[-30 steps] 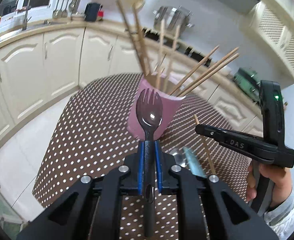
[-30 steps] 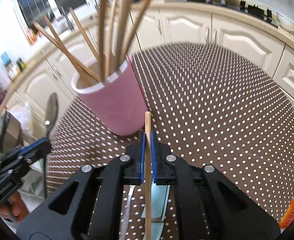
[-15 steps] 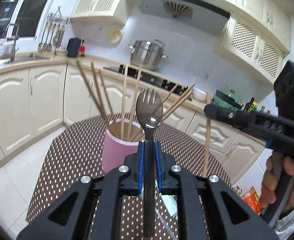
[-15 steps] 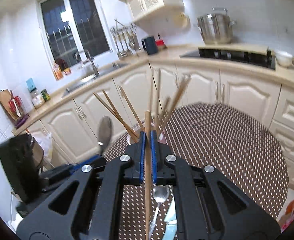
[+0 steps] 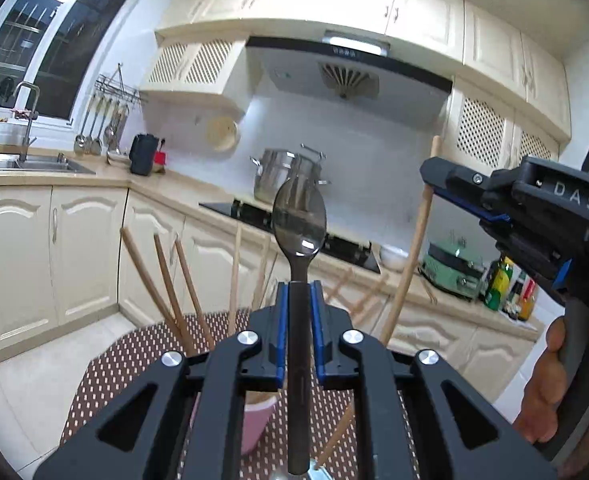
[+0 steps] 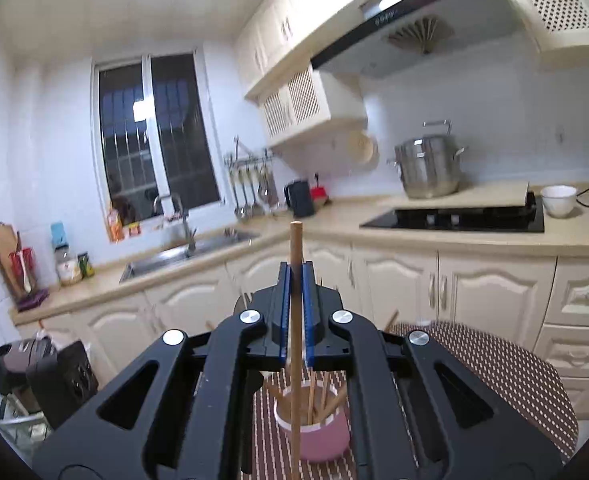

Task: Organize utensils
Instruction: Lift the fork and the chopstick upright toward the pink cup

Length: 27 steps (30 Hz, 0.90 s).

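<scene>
My left gripper (image 5: 299, 292) is shut on a dark spork (image 5: 299, 216) that points upward. My right gripper (image 6: 295, 276) is shut on a wooden chopstick (image 6: 295, 240) held upright; it also shows at the right of the left wrist view (image 5: 442, 176), with the chopstick (image 5: 410, 256) slanting down toward the cup. A pink cup (image 6: 314, 436) with several wooden chopsticks (image 5: 166, 280) stands on the dotted brown table (image 6: 494, 360), below both grippers. The cup's rim (image 5: 258, 412) shows under my left gripper.
A kitchen counter with a sink (image 6: 190, 252), a black hob (image 6: 454, 216) and a steel pot (image 6: 430, 168) runs behind the table. White cabinets (image 5: 34, 248) line the walls. Metal cutlery (image 5: 314, 470) peeks out on the table beneath my left gripper.
Both grippers have risen and tilted up, so the cup has dropped low in both views. The right gripper's chopstick now hangs over the cup. Both grips are unchanged.
</scene>
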Motion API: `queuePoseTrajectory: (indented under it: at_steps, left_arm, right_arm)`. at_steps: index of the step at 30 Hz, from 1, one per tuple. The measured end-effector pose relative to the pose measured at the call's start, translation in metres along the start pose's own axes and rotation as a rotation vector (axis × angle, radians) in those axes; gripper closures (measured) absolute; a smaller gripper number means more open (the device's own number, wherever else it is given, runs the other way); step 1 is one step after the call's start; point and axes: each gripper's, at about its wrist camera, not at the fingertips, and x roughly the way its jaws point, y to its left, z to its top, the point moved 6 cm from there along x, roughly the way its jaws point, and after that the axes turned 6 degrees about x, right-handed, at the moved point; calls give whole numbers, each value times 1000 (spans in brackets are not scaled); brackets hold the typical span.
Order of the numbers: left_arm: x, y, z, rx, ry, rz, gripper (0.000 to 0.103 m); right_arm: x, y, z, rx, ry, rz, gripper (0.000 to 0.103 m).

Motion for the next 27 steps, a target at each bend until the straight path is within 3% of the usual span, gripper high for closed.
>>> queuePoseTrajectory:
  at_steps: [10,19,27]
  left_arm:
    - [36,21,5,-15,-95,31,92]
    - [56,29,-15,-41,-95,18,92]
    - [55,26,-32,15,-84,34,92]
  right_arm:
    - [30,-2,3,-1,-82,-11,97]
    - [44,-11,-1,13,-106,-17,97]
    - [54,-17,-18,10,-63,-23,97]
